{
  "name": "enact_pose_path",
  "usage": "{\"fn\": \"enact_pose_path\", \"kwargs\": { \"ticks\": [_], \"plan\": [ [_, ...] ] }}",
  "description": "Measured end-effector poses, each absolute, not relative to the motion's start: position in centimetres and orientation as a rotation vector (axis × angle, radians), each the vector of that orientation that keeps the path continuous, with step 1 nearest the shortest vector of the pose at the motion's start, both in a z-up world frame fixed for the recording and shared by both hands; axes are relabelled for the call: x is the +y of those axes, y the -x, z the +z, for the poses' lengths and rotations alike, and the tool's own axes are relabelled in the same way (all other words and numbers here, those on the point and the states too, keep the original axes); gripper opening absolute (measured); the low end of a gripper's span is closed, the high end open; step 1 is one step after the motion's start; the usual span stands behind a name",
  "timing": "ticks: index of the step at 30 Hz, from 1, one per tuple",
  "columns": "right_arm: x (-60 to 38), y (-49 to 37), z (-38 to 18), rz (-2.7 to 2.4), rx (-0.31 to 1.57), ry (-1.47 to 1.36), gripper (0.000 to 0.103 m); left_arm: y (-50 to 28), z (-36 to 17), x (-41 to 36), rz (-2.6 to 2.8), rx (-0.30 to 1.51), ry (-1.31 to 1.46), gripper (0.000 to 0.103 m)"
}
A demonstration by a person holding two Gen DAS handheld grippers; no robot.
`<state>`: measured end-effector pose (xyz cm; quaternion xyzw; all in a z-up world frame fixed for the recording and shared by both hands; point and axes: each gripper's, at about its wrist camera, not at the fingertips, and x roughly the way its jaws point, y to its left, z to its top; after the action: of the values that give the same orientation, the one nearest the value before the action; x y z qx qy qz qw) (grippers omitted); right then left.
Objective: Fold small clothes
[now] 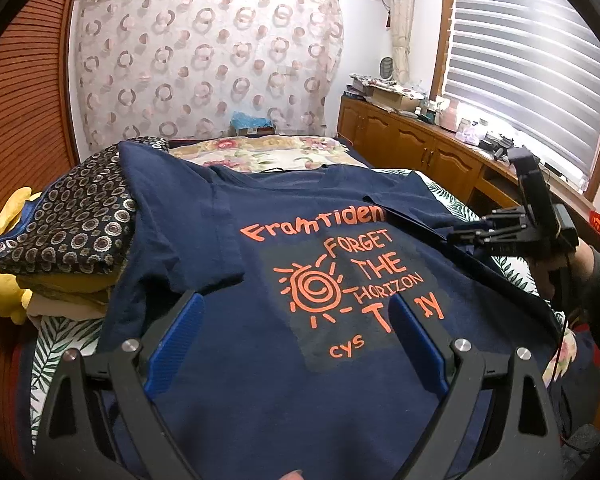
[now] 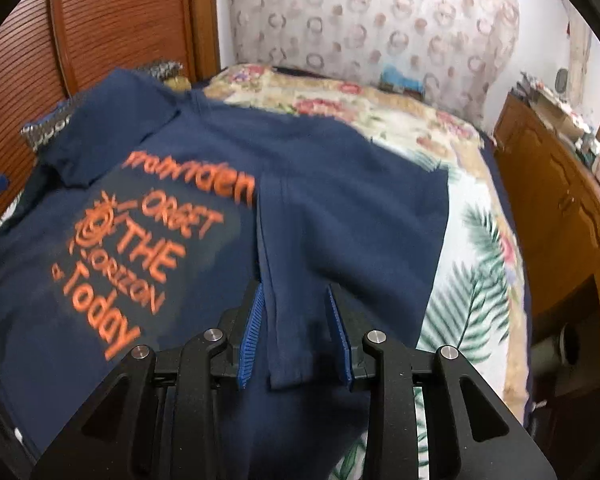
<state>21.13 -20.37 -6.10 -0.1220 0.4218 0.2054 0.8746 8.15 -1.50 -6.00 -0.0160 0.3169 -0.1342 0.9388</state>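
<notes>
A navy T-shirt (image 1: pixel 260 216) with an orange print lies face up on the bed. It also shows in the right wrist view (image 2: pixel 340 208). My left gripper (image 1: pixel 296 304) is open and empty, hovering over the shirt's lower middle. My right gripper (image 2: pixel 296 292) is partly open, its blue pads either side of a folded-over sleeve strip (image 2: pixel 288 320) that lies between them; the pads do not press the cloth. In the left wrist view the right gripper (image 1: pixel 460 236) sits at the shirt's right edge, by a fold of cloth.
A patterned dark cushion (image 1: pixel 68 216) on a stack of folded items and a yellow plush (image 1: pixel 4 256) lie left of the shirt. The leaf-print sheet (image 2: pixel 472 280) and a floral blanket (image 1: pixel 260 148) cover the bed. A wooden cabinet (image 1: pixel 412 140) runs along the right.
</notes>
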Motion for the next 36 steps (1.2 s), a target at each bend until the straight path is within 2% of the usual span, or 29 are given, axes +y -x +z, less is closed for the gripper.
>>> {"fn": "enact_pose_path", "kwargs": {
  "ticks": [16,17,18,21,26,31,34,36],
  "plan": [
    [-21.7,-18.6,-7.7,0.417,0.907,0.313,0.029,-8.1,-6.3,-1.9,-0.279,0.656,0.036,0.093],
    [-21.5,-18.5,-7.7,0.414,0.903,0.326,0.025,-8.1,-6.3,-1.9,-0.279,0.657,0.037,0.093],
    [-21.3,-18.4,-7.7,0.415,0.899,0.340,0.014,-8.2,-6.3,-1.9,-0.279,0.659,0.038,0.093],
    [-20.8,-18.2,-7.4,0.434,0.890,0.363,0.007,-8.2,-6.3,-1.8,-0.278,0.662,0.037,0.093],
    [-21.5,-18.4,-5.2,0.457,0.850,0.283,0.004,-8.2,-6.4,-1.8,-0.277,0.659,0.039,0.093],
    [-21.9,-18.4,-2.5,0.509,0.824,0.179,0.005,-8.3,-6.3,-1.6,-0.272,0.654,0.040,0.093],
    [-21.3,-18.5,-2.9,0.531,0.857,0.176,0.016,-8.8,-6.0,-1.2,-0.262,0.645,0.033,0.093],
    [-21.0,-18.5,-3.3,0.545,0.861,0.180,0.029,-9.3,-5.6,-0.7,-0.257,0.640,0.030,0.093]
  ]
}}
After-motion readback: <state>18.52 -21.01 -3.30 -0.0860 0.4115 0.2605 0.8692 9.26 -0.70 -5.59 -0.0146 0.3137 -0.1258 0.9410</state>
